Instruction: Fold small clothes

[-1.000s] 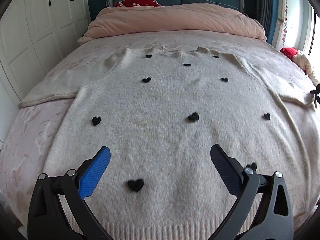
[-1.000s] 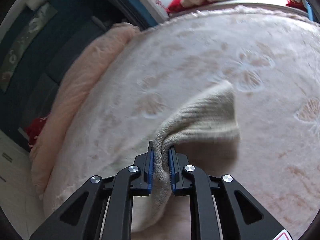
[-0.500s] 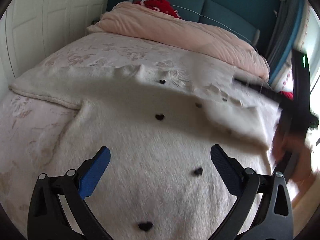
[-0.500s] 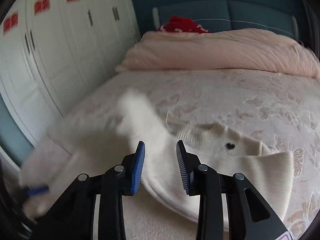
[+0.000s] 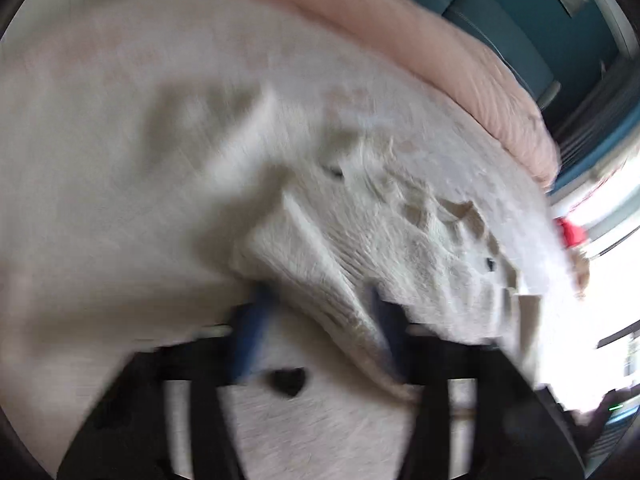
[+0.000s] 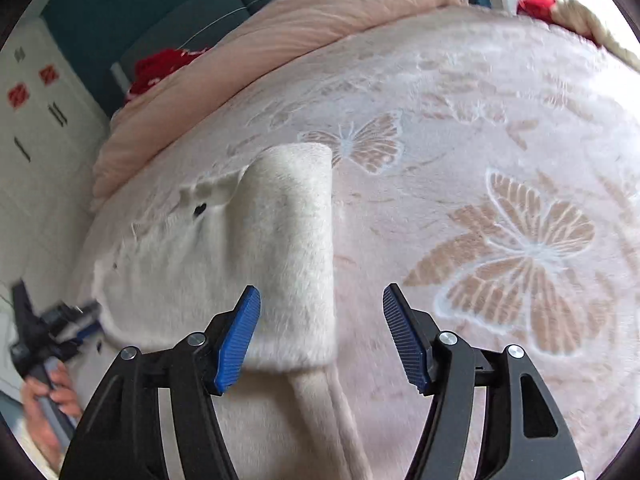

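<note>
Now the right tool [image 6: 322, 330] hangs released, its jaws wide apart, having let go of the sleeve [image 6: 294, 240], which lies folded over the sweater [image 6: 180, 264] just ahead of it on the bed [image 6: 500, 128]. Further left, the left tool [image 5: 316, 320] has swung onto the other sleeve, though blur hides whether it's clenched; that fold looks next.

A home bedroom — a wide bed under a pale pink butterfly-patterned blanket [image 6: 500, 152], rolled peach duvet [image 6: 304, 20] at twelve o'clock, white wardrobe doors [image 6: 36, 120] at nine.
</note>
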Demonstrator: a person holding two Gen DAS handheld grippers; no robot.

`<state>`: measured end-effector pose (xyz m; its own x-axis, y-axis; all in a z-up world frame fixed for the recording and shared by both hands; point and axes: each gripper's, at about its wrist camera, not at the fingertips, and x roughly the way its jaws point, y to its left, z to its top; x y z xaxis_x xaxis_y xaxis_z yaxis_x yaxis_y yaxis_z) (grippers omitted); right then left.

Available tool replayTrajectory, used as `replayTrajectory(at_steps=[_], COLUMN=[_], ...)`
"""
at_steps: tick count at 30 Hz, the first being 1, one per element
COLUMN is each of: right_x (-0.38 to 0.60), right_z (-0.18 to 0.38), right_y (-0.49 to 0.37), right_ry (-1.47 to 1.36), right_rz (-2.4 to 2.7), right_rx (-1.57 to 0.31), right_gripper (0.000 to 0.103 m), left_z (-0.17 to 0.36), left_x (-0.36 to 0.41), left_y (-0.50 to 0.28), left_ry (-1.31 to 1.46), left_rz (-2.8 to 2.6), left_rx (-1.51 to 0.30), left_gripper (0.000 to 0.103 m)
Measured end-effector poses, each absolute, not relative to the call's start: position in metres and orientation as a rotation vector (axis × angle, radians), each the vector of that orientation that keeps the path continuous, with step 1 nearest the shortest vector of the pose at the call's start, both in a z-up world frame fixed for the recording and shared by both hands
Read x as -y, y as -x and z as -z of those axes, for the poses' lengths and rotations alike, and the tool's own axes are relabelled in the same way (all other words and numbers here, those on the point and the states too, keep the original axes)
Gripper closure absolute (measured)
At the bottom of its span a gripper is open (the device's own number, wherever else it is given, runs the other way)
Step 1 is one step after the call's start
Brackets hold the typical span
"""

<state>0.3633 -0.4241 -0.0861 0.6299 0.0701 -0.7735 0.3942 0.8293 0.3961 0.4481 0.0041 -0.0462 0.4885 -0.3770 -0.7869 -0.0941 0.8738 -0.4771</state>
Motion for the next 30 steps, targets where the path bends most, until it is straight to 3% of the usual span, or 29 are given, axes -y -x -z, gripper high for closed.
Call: replayTrajectory(at_steps=[2, 3, 4, 7, 9, 13, 14, 16, 17, 18, 19, 21, 28, 30], right_x=[0.426, 0.424, 0.423, 0.422, 0.416, 0.408, 0.405, 0.39, 0.38, 0.369, 0.353, 0.324, 0.219, 0.2], right_z=[0.099, 0.104, 0.107, 0.084, 0.072, 0.113, 0.102, 0.076, 0.061, 0.049, 0.039, 0.031, 0.07, 0.083], right_y=[-0.377, -0.385, -0.39, -0.385, -0.373, -0.377, -0.372, -0.365, -0.355, -0.345, -0.333, -0.309, -0.221, -0.205], right_ry=[-0.612, -0.62, -0.623, -0.639, -0.626, -0.572, -0.555, -0.5, -0.476, -0.456, -0.418, -0.351, -0.251, -0.253], right_rz=[0.172, 0.139, 0.111, 0.095, 0.104, 0.161, 0.193, 0.249, 0.231, 0.205, 0.184, 0.143, 0.069, 0.064], right_rx=[-0.917, -0.941, -0.956, -0.842, -0.783, -0.944, -0.923, -0.903, -0.868, -0.846, -0.842, -0.857, -0.977, -1.021], right_gripper=[0.043, 0.054, 0.088, 0.088, 0.088, 0.085, 0.074, 0.071, 0.07, 0.062, 0.059, 0.056, 0.052, 0.044], left_z=[0.052, 0.049, 0.046, 0.03, 0.031, 0.052, 0.047, 0.034, 0.026, 0.018, 0.01, 0.003, 0.007, 0.011], left_x=[-0.007, -0.007, -0.007, -0.014, -0.018, -0.017, -0.019, -0.032, -0.044, -0.056, -0.077, -0.12, -0.342, -0.389], left_y=[-0.447, -0.445, -0.443, -0.432, -0.427, -0.426, -0.422, -0.413, -0.406, -0.399, -0.39, -0.377, -0.355, -0.36], left_ry=[0.559, 0.555, 0.545, 0.506, 0.488, 0.424, 0.436, 0.502, 0.535, 0.561, 0.589, 0.618, 0.707, 0.727], left_rz=[0.164, 0.178, 0.187, 0.215, 0.211, 0.19, 0.195, 0.219, 0.227, 0.227, 0.205, 0.115, -0.38, -0.472], left_rx=[-1.039, -1.021, -1.008, -0.942, -0.943, -0.981, -0.97, -0.944, -0.919, -0.89, -0.854, -0.806, -0.75, -0.75], left_gripper=[0.088, 0.091, 0.092, 0.092, 0.092, 0.089, 0.087, 0.085, 0.082, 0.07, 0.054, 0.045, 0.04, 0.04])
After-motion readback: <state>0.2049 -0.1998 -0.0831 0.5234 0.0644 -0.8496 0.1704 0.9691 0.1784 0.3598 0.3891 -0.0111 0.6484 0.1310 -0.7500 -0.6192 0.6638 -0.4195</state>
